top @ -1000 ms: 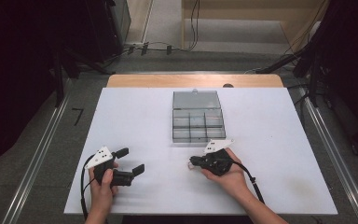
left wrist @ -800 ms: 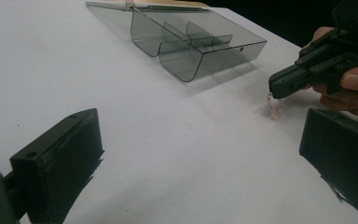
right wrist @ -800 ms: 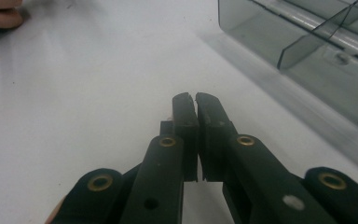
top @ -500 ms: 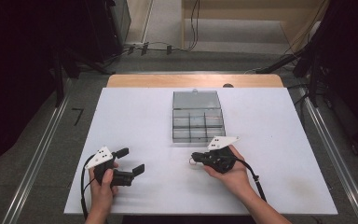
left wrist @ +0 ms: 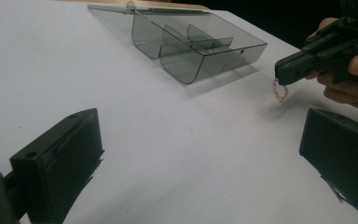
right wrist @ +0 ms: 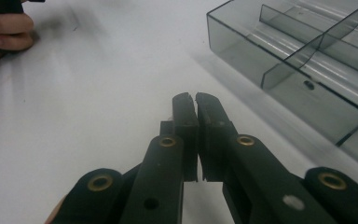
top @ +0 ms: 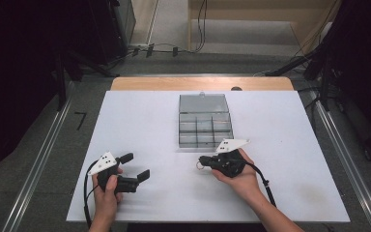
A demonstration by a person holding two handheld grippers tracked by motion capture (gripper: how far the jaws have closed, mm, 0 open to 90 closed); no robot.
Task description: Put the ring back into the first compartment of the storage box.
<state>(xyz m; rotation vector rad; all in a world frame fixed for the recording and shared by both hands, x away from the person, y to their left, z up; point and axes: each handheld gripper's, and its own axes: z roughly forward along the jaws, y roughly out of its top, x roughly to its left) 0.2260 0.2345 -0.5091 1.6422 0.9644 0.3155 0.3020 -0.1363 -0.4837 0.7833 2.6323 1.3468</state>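
1. Left tool (top: 134, 174) held low over the near-left part of the white worktop (top: 145, 125), jaws spread wide with bare worktop between them, nothing gripped.
2. Right tool (top: 204, 160) held in the person's right hand (top: 239, 175), near-centre of the worktop, pointing toward the left tool; jaws pressed together down to a thin slit in the right gripper view.
3. Pinched at the tip of the right tool: a small pale pinkish beaded ring (left wrist: 279, 92), dangling just above the worktop in the left gripper view; seen as a tiny loop at the tool's tip in the high view (top: 200, 166). Too small to tell more about it.
4. Left hand (top: 107, 193) wrapped around the left tool, well apart from the right tool and off to its far side.
5. Beyond the right tool and just past its grey plate: a smoky clear plastic organizer box (top: 205, 128), divided into compartments, lid (top: 203, 103) laid open flat on its far side. Compartments apparently empty, though hard to tell through the tinted walls.
6. Farther still, past the box: the wooden far edge of the worktop (top: 174, 83).
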